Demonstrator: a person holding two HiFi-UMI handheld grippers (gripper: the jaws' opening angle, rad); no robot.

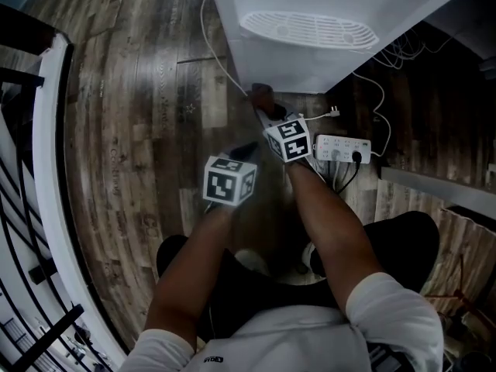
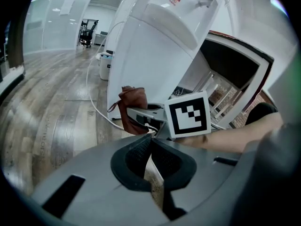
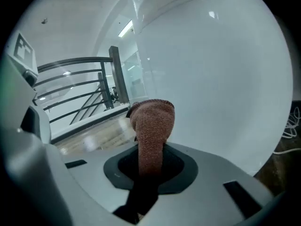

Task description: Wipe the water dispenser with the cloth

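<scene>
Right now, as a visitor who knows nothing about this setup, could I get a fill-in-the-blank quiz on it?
The right gripper is shut on the ____.
The water dispenser is ____ in colour.
The left gripper holds ____.
The power strip lies on a floor made of ____.
Missing words: cloth; white; nothing; wood.

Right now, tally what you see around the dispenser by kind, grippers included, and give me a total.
grippers: 2, left gripper and right gripper
cloth: 1
water dispenser: 1
power strip: 1
Total: 5
</scene>
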